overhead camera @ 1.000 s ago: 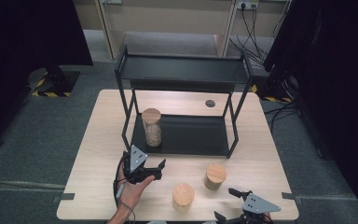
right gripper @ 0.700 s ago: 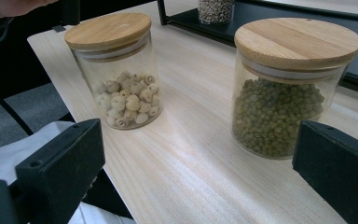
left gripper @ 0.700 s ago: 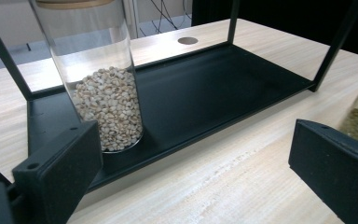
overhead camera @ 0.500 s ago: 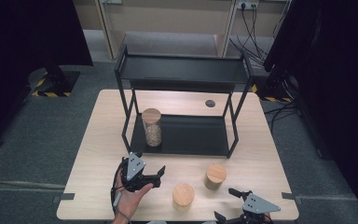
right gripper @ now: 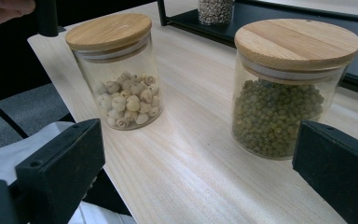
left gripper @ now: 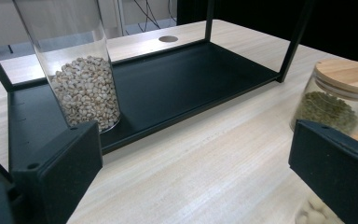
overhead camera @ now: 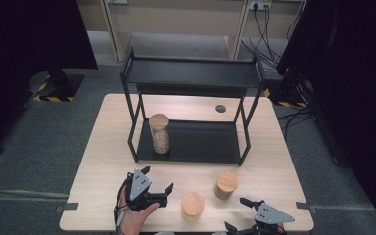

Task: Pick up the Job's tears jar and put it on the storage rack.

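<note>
Wooden-lidded, the 2 short jars sit nearest: the pale-bean jar [overhead camera: 192, 204] just beside the left gripper [overhead camera: 157, 185], whose jaws stand wide with nothing between them, and the green-pea jar [overhead camera: 226, 184] near the right gripper [overhead camera: 236, 215], likewise spread and empty. I'd guess either jar goes to the rack [overhead camera: 191, 142]; best close low on the glass, below the lid. Farther off, the tall jar [overhead camera: 159, 133] fills the shelf's left end, leaving its right side free, though the posts and upper tier call for a low entry

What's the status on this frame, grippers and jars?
Left gripper open, right gripper open, both holding nothing. Tall jar on the rack's lower shelf; two short jars on the table between the grippers. Nothing in the way.
</note>
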